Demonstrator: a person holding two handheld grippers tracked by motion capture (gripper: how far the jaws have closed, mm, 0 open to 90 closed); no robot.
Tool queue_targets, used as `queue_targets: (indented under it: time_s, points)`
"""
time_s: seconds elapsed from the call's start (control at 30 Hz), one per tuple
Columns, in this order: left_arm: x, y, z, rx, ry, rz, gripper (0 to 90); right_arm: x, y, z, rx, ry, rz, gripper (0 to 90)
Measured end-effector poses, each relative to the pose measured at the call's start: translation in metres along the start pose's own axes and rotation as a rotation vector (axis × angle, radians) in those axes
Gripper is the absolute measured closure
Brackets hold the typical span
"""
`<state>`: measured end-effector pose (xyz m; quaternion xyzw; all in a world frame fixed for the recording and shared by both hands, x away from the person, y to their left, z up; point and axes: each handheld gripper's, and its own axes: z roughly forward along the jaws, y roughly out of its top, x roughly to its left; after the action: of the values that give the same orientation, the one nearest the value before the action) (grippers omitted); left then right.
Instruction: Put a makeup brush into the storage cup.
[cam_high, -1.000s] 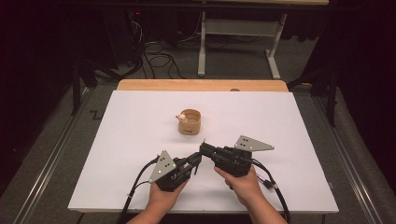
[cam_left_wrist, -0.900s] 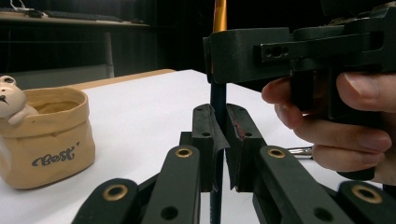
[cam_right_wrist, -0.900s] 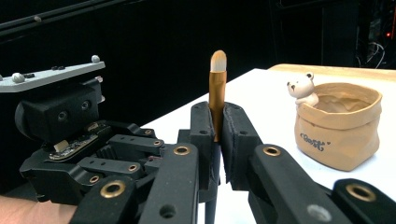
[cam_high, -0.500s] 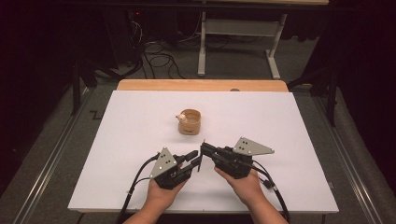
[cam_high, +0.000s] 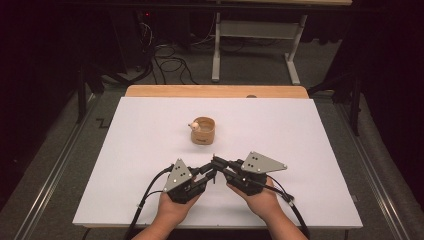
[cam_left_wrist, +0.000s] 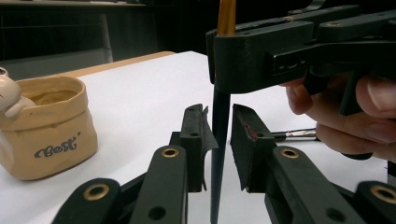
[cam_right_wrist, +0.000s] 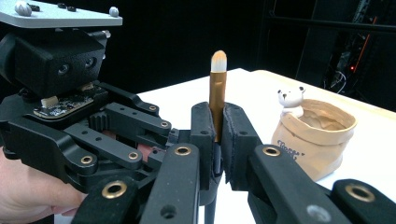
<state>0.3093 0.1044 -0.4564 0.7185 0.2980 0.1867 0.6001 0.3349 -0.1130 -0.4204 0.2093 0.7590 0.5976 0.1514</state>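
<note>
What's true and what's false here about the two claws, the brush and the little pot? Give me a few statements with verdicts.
1. The right claw grips a brush upright, bristles on top. True.
2. The left claw is clamped tight on the brush handle. False: its jaws have just been closing with the dark handle between them, but a gap shows beside it.
3. The beige pot lies tipped on its side. False: it stands upright on the white table.
4. A small bear figure sits on the pot's rim. True.
</note>
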Motion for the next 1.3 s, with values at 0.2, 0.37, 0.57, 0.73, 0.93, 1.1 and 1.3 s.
queue_targets:
  time_s: [0.2,0.37,0.57,0.73,0.93,1.1,1.3]
  points:
    - [0.0,0.0,0.0,0.002,-0.006,0.001,80.7,0.0,0.0,0.0,-0.002,0.002,0.004,85.4]
    - [0.001,-0.001,0.0,0.008,-0.005,0.005,82.6,-0.001,-0.001,0.001,0.007,0.004,0.01,85.3]
    - [0.001,0.0,0.0,0.0,-0.004,-0.004,83.3,-0.001,0.0,0.001,0.009,0.021,0.026,74.6]
    - [0.004,0.0,-0.002,-0.003,0.003,-0.007,83.3,-0.003,0.0,0.0,-0.004,0.047,0.063,60.2]
    - [0.012,0.002,-0.007,-0.02,0.026,-0.02,83.3,-0.012,0.005,-0.009,-0.036,0.051,0.118,51.6]
    - [0.021,0.002,-0.014,-0.032,0.054,-0.029,83.3,-0.021,0.006,-0.019,-0.031,0.019,0.111,42.0]
    - [0.031,0.002,-0.02,-0.037,0.091,-0.036,83.3,-0.038,0.001,-0.041,0.01,-0.038,0.075,37.6]
